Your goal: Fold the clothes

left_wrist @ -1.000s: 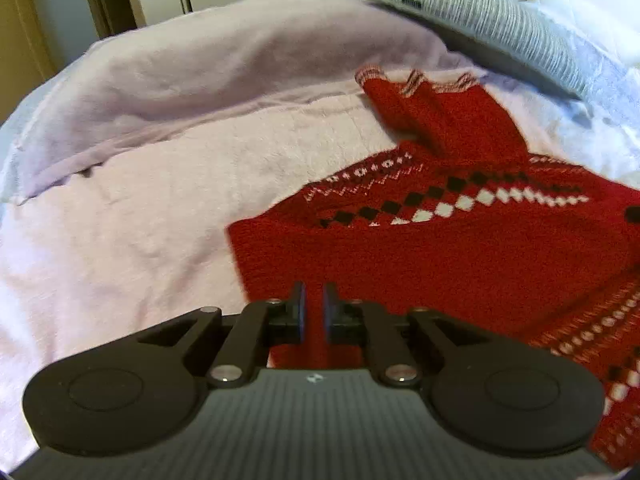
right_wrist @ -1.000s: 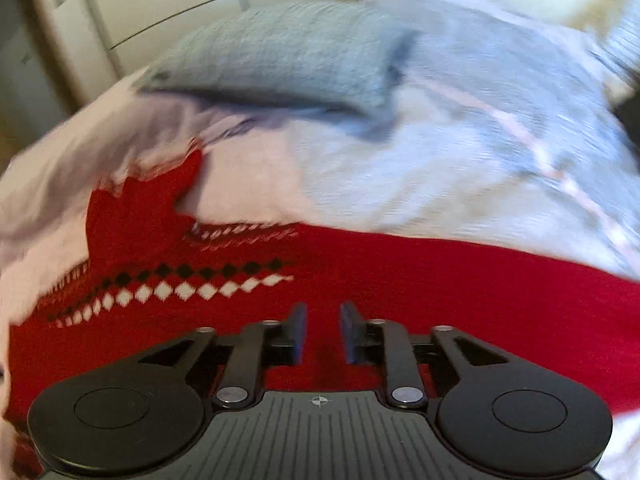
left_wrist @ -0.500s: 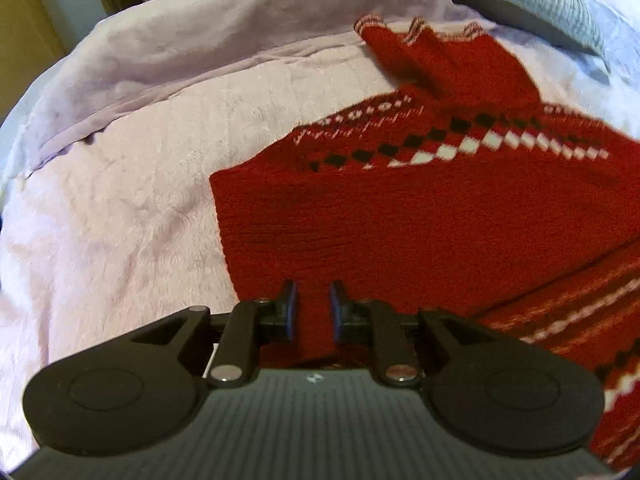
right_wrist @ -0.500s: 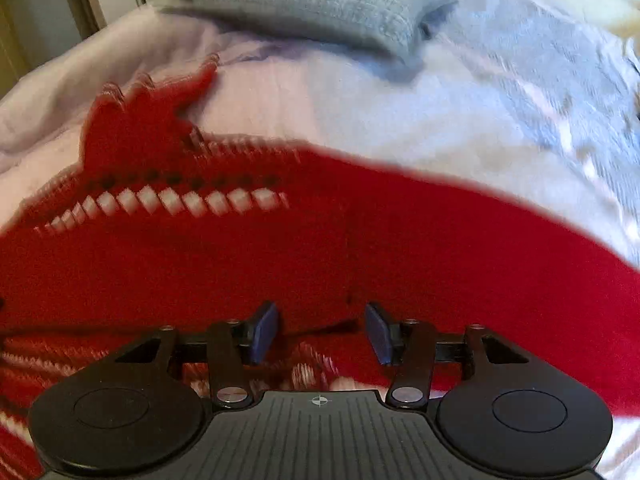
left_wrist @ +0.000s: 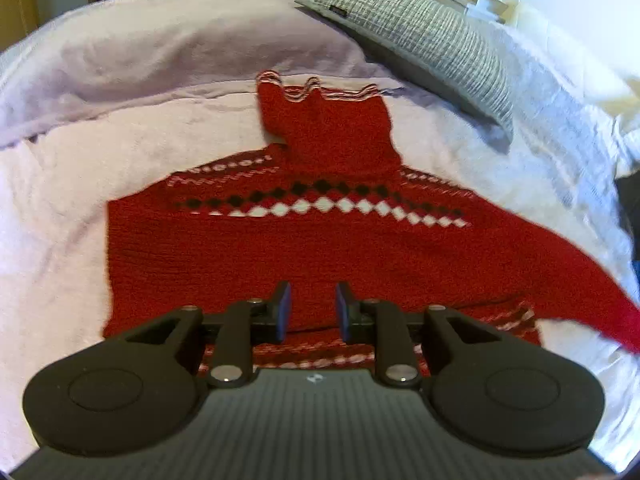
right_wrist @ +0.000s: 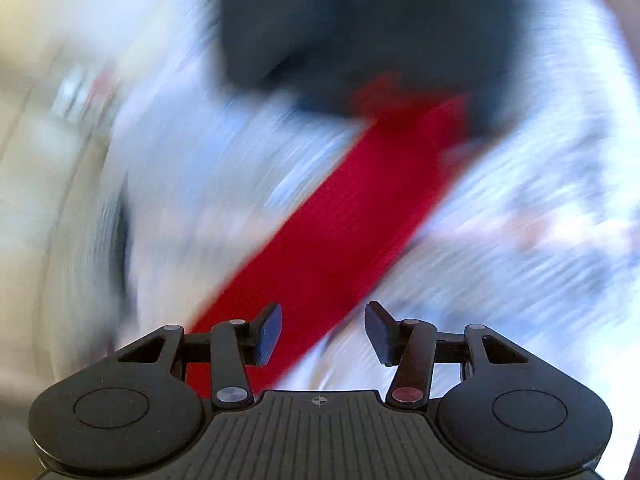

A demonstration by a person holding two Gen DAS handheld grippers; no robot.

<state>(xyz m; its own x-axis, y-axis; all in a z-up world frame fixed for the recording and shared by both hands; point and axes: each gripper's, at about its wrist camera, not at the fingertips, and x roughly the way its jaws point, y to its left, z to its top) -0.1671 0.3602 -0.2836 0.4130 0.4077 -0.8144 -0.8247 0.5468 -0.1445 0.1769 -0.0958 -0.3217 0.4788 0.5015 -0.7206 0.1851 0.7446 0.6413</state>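
Note:
A red knitted sweater [left_wrist: 288,248] with black and white diamond bands lies folded on the bed, one sleeve laid up toward the far side. My left gripper [left_wrist: 311,312] hovers open over its near folded edge, nothing between the fingers. The right wrist view is heavily blurred: the sweater's long red sleeve [right_wrist: 340,216] runs diagonally away over the bedding toward a dark shape [right_wrist: 360,28]. My right gripper [right_wrist: 323,334] stands open, its left finger over the sleeve's near end, gripping nothing.
The bed carries a pale pink blanket [left_wrist: 60,200], with a bunched lilac cover [left_wrist: 160,48] at the far side. A grey checked pillow [left_wrist: 432,48] lies at the far right. White bedding [right_wrist: 520,240] surrounds the sleeve.
Both grippers opened and let go of the sweater's folded edge. The left one drew back and up. The right one swung fast to the right, now facing the outstretched sleeve.

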